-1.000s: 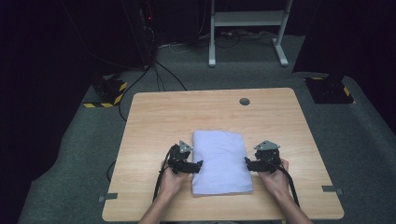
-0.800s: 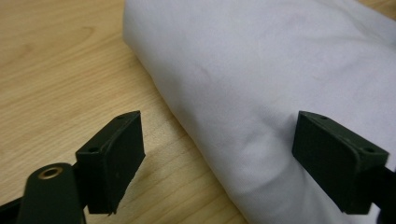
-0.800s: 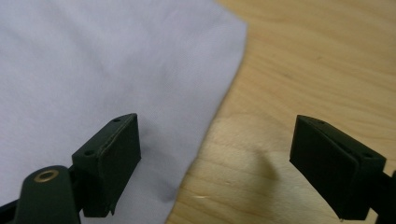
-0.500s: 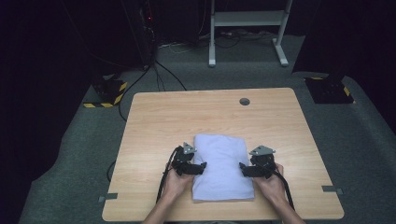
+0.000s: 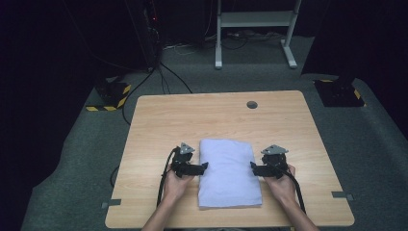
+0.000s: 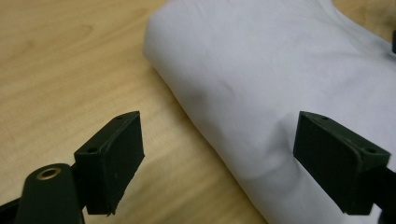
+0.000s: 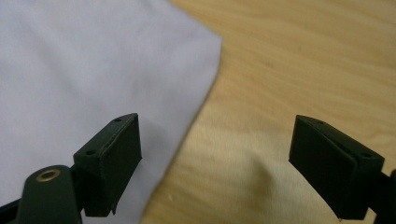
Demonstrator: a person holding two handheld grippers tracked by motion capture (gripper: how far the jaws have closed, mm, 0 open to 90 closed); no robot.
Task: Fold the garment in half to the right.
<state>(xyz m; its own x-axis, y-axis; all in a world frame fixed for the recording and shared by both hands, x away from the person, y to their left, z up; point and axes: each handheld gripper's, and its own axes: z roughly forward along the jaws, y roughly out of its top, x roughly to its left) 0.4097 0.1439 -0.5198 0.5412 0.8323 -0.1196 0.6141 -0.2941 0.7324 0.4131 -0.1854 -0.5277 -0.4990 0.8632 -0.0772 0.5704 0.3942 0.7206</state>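
A folded white cloth (image 5: 229,174) lies flat on the wooden table (image 5: 216,120), near its front edge. My left gripper (image 5: 205,166) sits at the cloth's left side and is open. In the left gripper view (image 6: 219,140) one jaw hangs over bare wood and the other over the cloth (image 6: 280,79), with the folded edge between them; the jaws have just opened a touch wider. My right gripper (image 5: 252,166) is at the cloth's right side, also open. In the right gripper view (image 7: 217,135) it straddles the edge of the cloth (image 7: 84,70). Neither gripper presses on the fabric.
A round cable hole (image 5: 251,104) sits near the table's far edge. Grey tape marks (image 5: 111,204) (image 5: 342,195) lie at the front corners. Beyond the table a white stand (image 5: 255,29) and black cables (image 5: 168,82) rest on the dark floor.
Half a second ago both grippers stood slightly closer in against the cloth's sides; they have since eased outward a little. The cloth lies much as before.
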